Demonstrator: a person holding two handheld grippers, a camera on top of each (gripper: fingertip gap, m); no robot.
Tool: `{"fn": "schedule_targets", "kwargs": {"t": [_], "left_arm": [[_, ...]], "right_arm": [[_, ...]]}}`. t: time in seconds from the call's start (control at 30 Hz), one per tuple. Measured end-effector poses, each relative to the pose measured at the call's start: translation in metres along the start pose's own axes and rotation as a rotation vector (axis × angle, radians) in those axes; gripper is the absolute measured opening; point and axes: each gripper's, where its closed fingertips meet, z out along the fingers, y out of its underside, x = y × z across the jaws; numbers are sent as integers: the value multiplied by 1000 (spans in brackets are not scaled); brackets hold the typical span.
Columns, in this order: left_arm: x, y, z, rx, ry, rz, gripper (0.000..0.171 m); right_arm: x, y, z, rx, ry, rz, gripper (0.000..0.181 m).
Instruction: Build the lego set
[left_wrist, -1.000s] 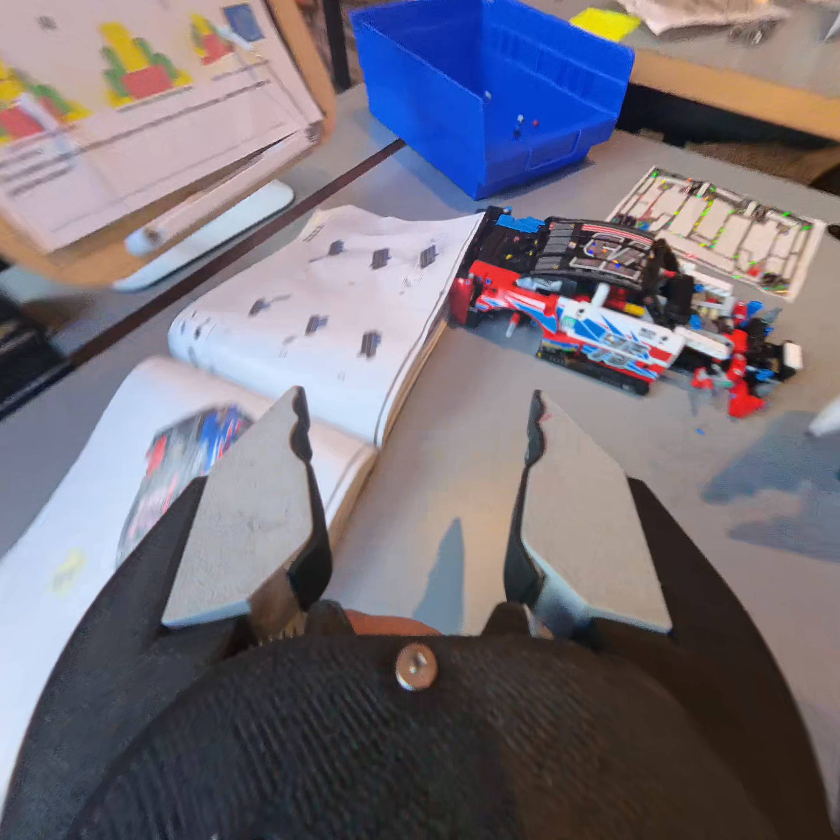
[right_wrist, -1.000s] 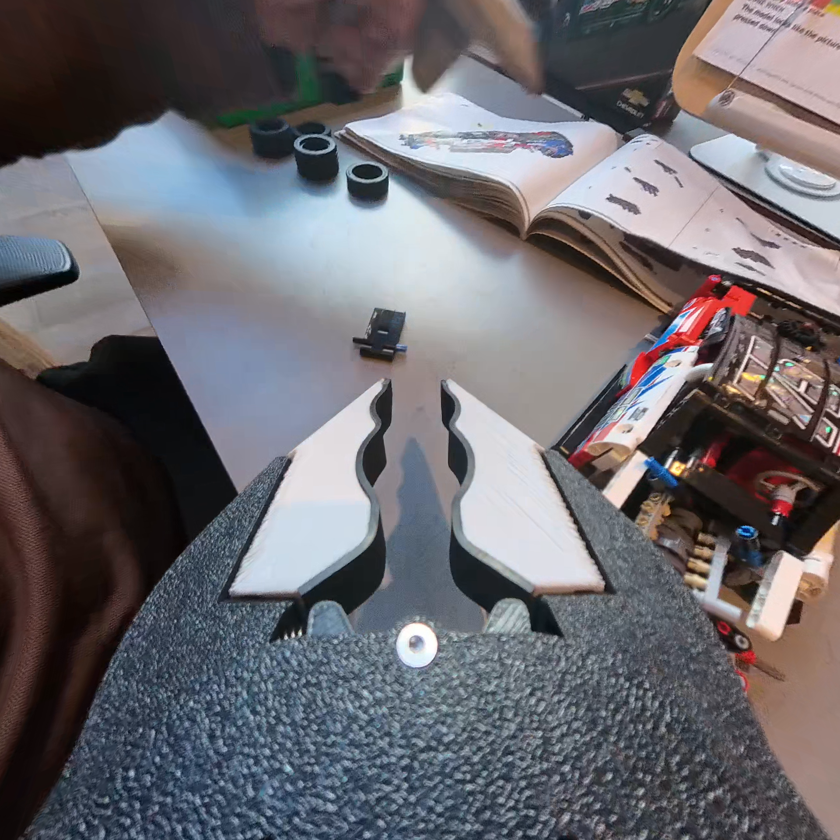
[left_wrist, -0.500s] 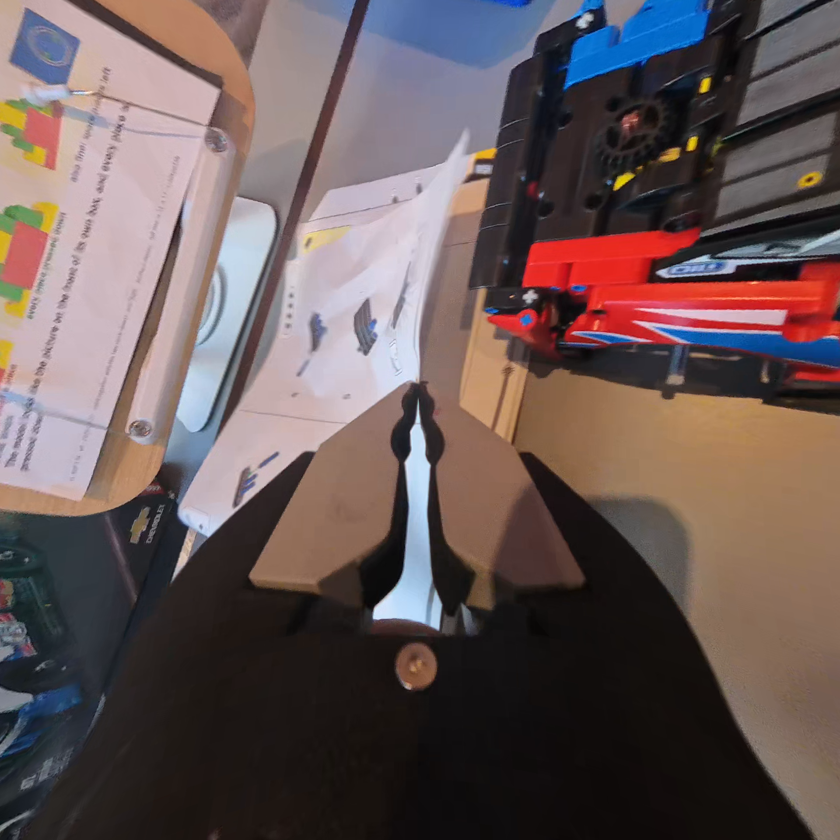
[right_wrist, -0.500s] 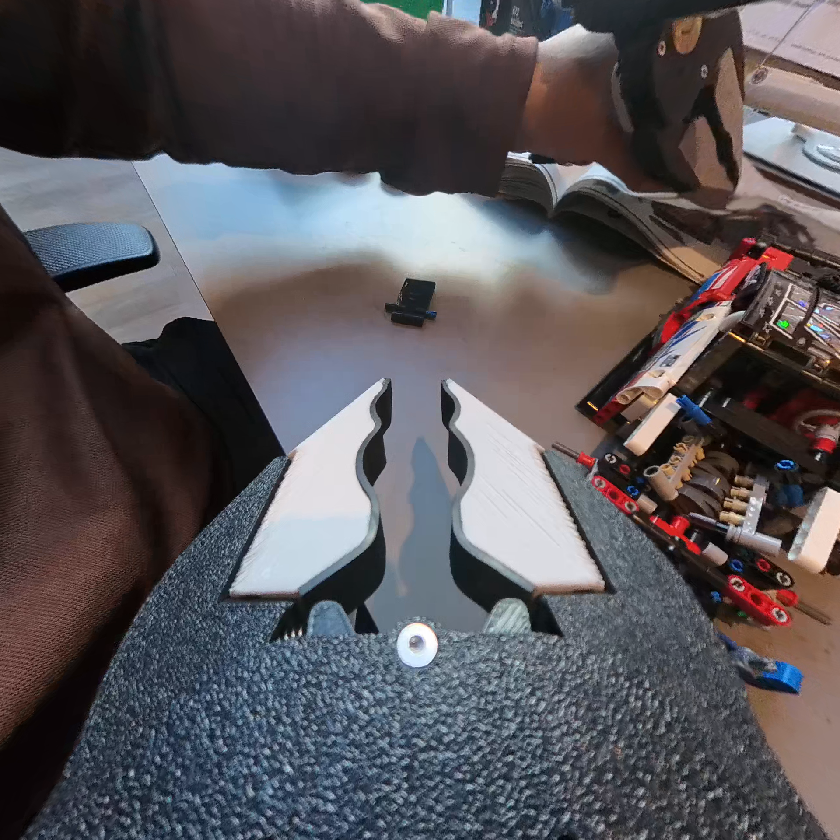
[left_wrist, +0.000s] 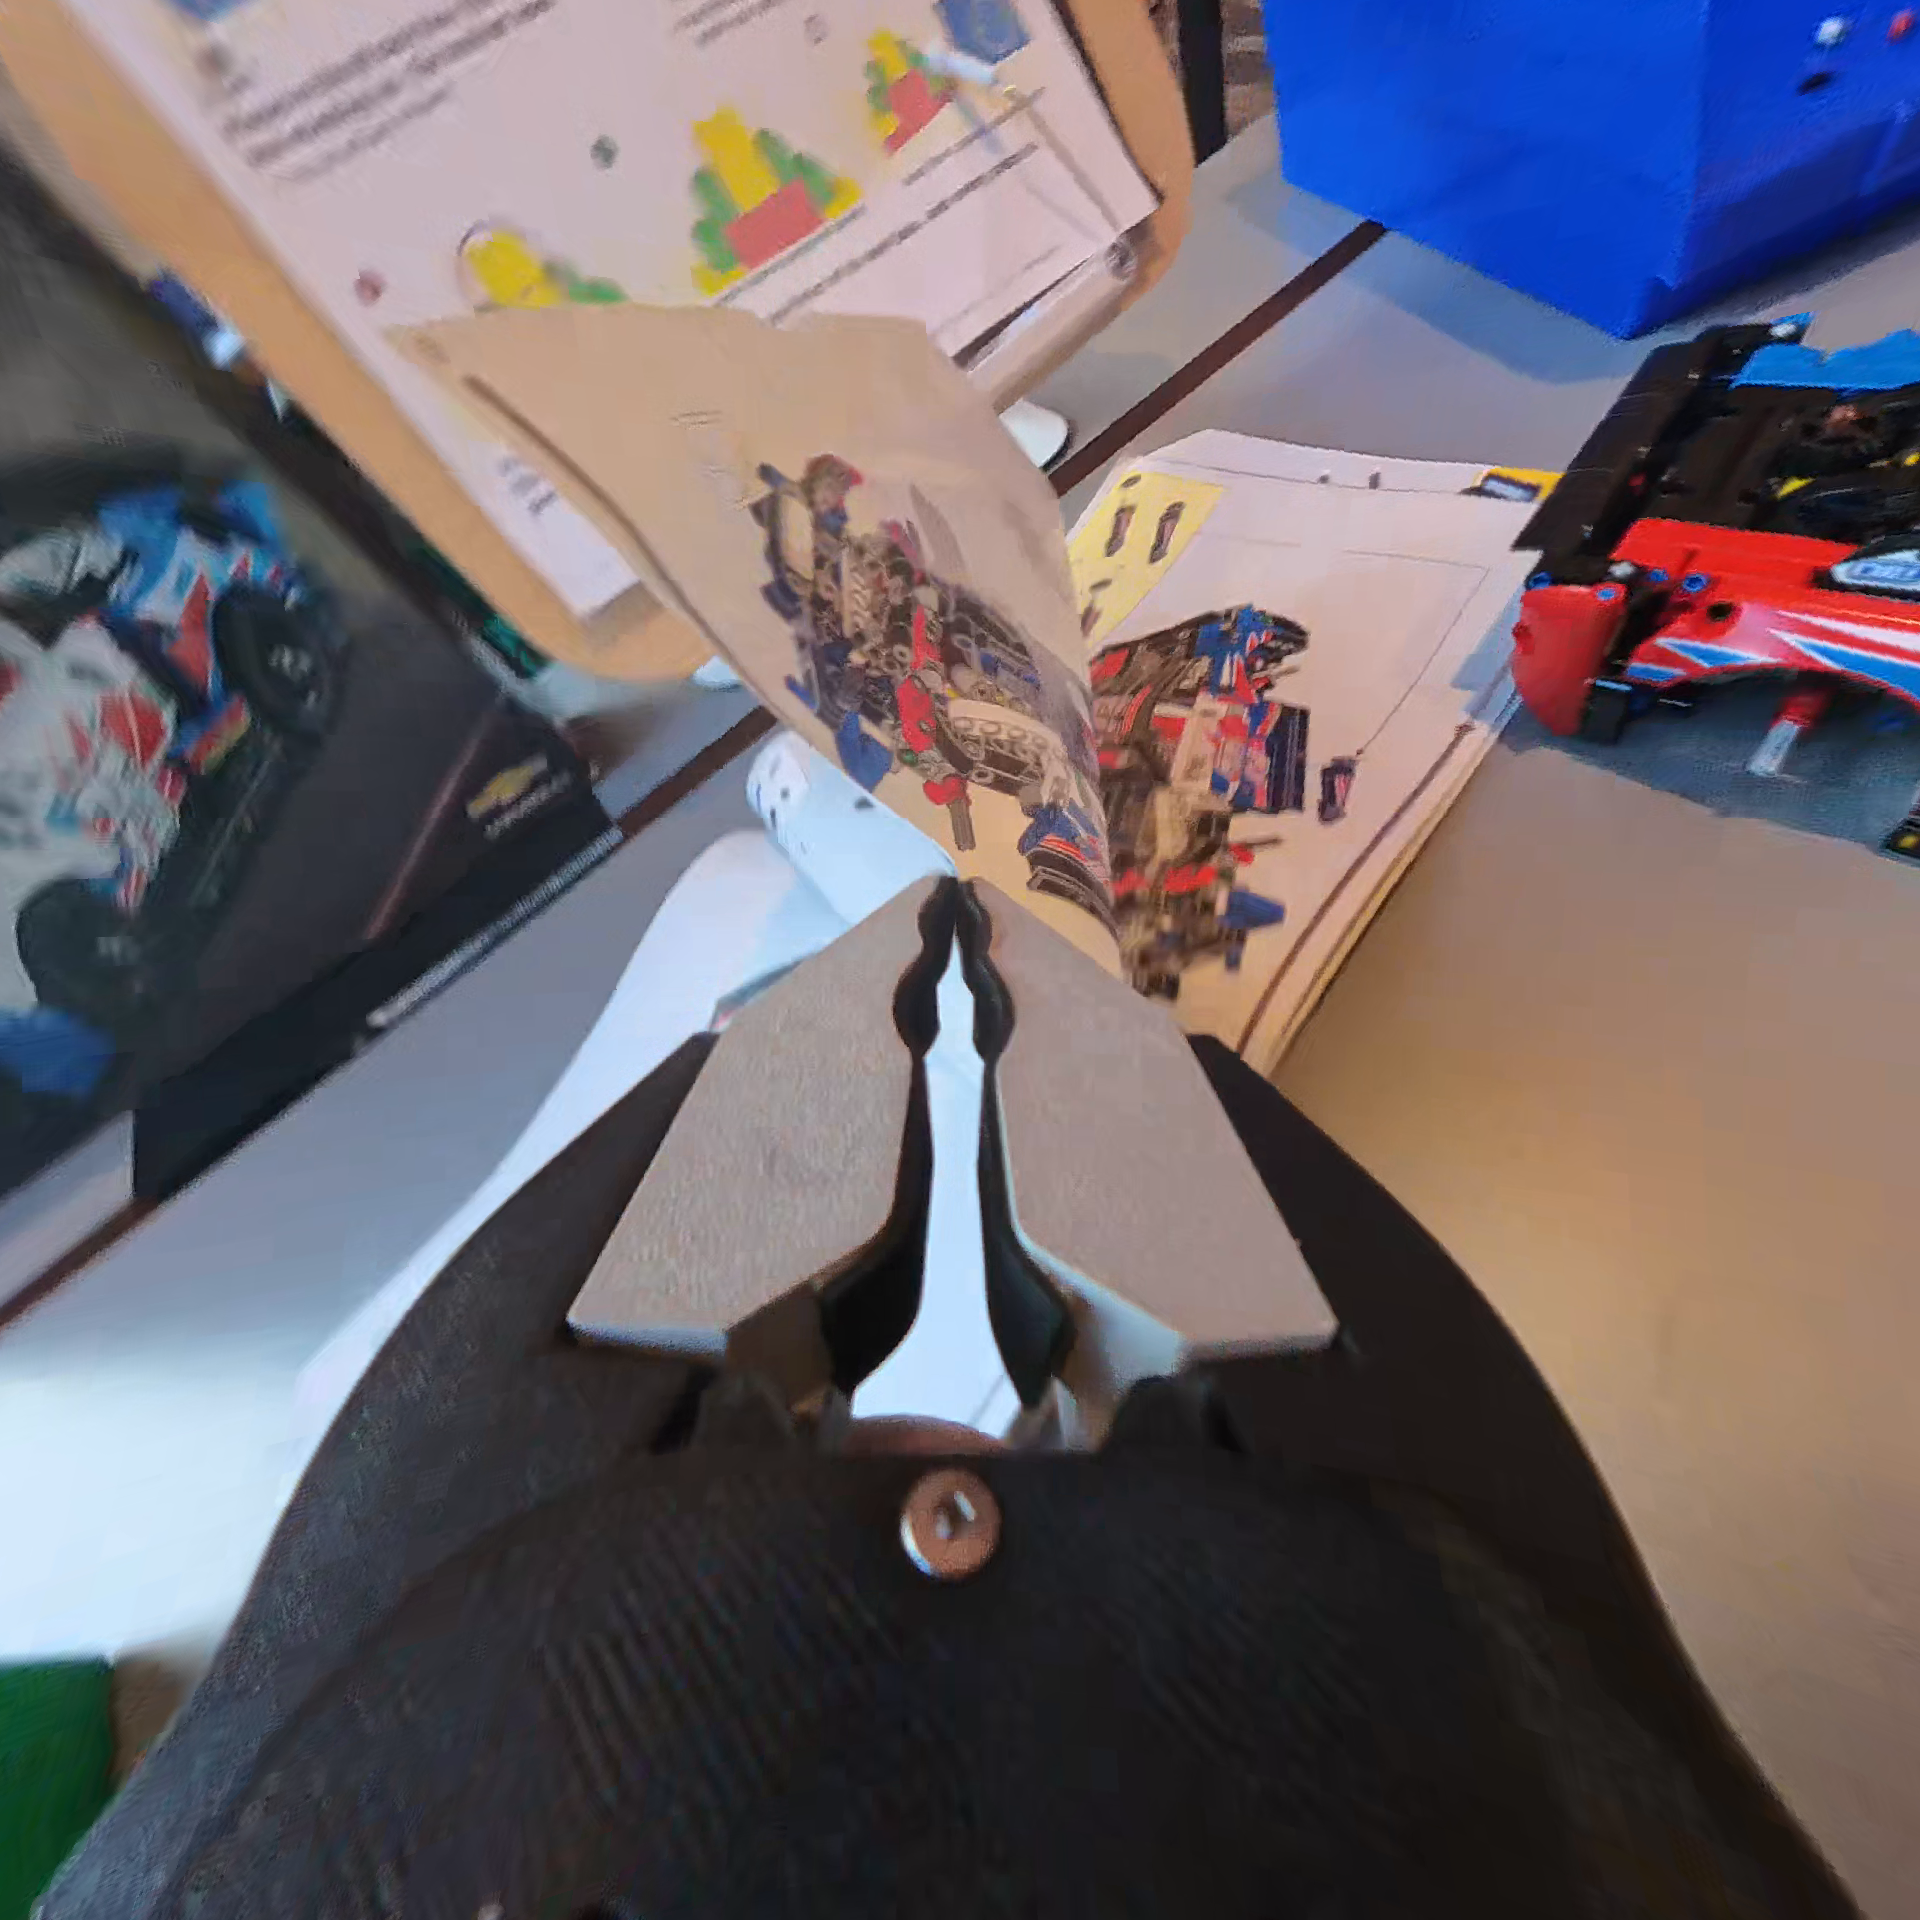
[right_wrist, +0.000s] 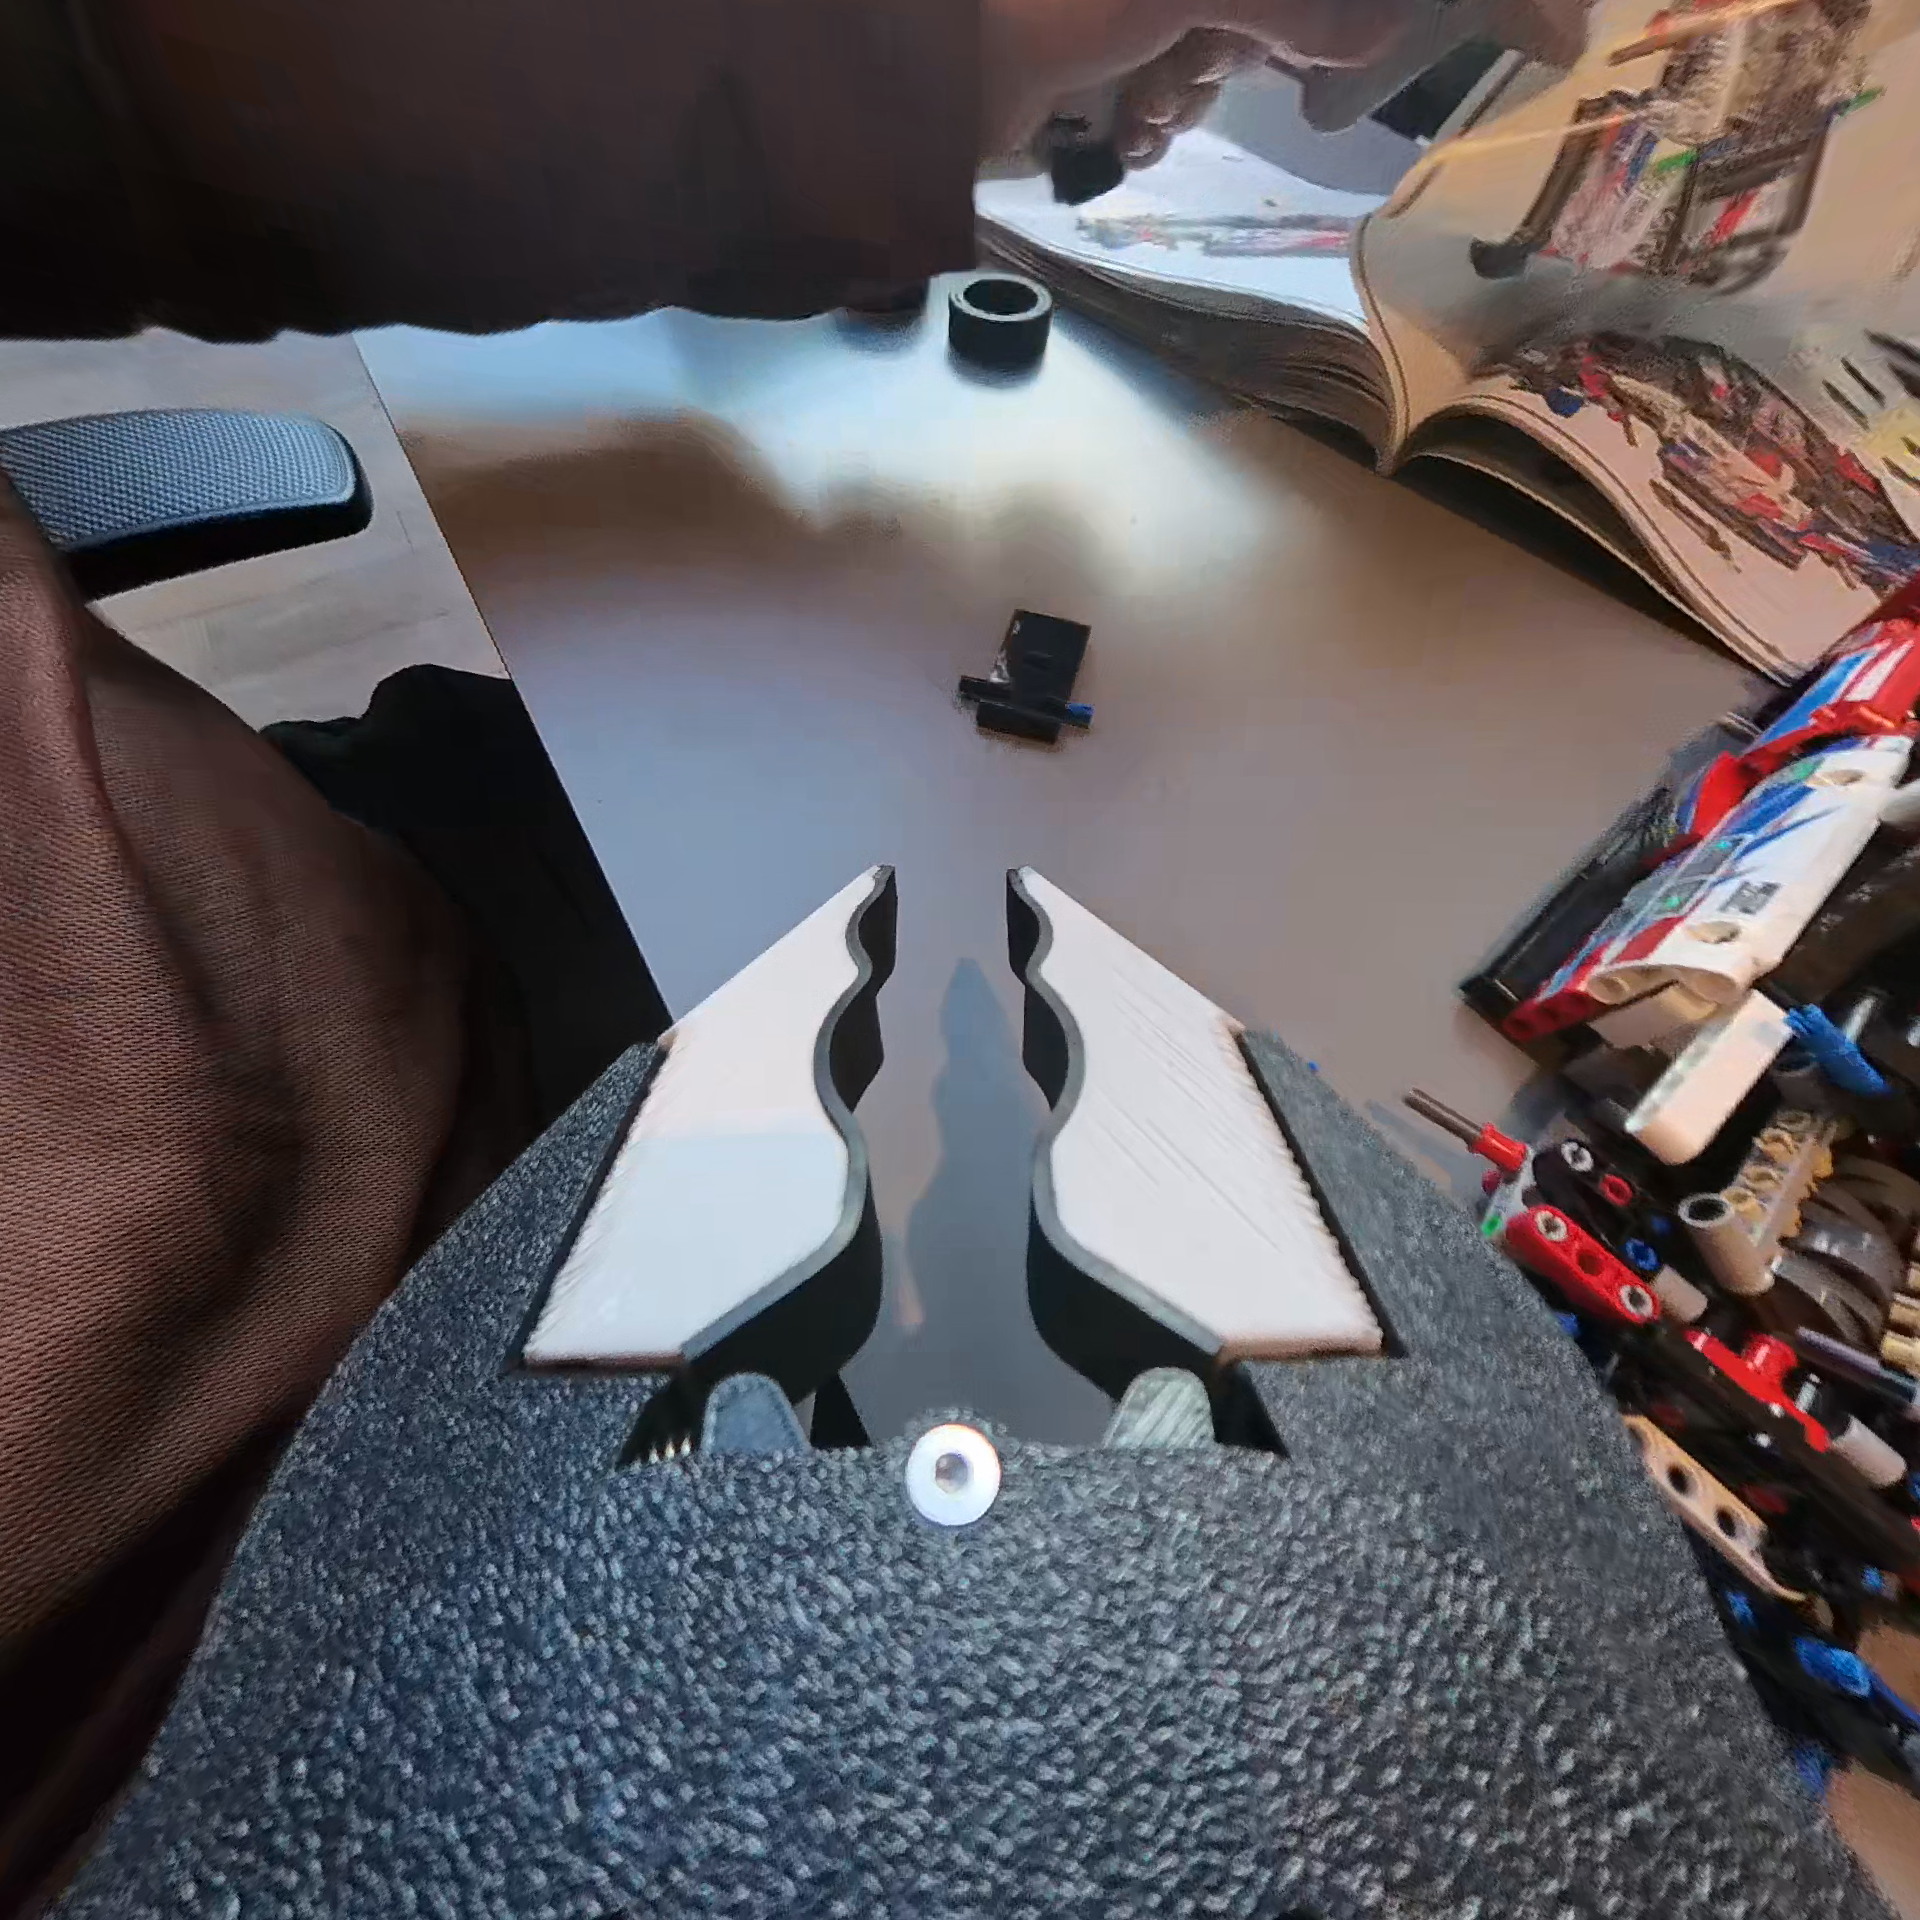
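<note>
Two grippers: left gripper (left_wrist: 954, 896) pinched on a lifted page (left_wrist: 831, 540) of the instruction book (left_wrist: 1299, 665), likely turning to the next step. Right gripper (right_wrist: 951, 883) parted, empty, hovering over the table (right_wrist: 1247, 831) near a small black piece (right_wrist: 1029, 681). Car model (right_wrist: 1704, 987) sits right.

The instruction book (left_wrist: 1299, 665) lies open on the table (left_wrist: 1621, 1195), one page (left_wrist: 831, 540) raised above the spread. To its right stands the lego car (left_wrist: 1745, 582), with the bin (left_wrist: 1579, 135) behind it. Left of the book sits the set's box (left_wrist: 239, 748) (a board (left_wrist: 644, 156) with a printed sheet rises behind both). Nearer the table's front edge, a small lego piece (right_wrist: 1034, 675) lies alone, a tyre (right_wrist: 1000, 317) beyond it, loose parts (right_wrist: 1704, 1268) to its right.
</note>
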Motion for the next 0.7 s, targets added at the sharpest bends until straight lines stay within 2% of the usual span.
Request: {"fn": "schedule_targets", "kwargs": {"t": [0.17, 0.37, 0.5, 0.7], "left_arm": [[-17, 43, -46, -8, -41, -144, 0], [-34, 86, -82, -48, -70, -283, 0], [-32, 103, -100, -80, -50, -332, 0], [-23, 114, -141, -72, -16, -338, 18]], "right_arm": [[-5, -4, 8, 2, -1, -36, 21], [-2, -4, 15, -5, 19, -47, 21], [-3, -3, 16, -18, 34, -70, 21], [-2, 2, 18, -48, 61, -90, 21]]}}
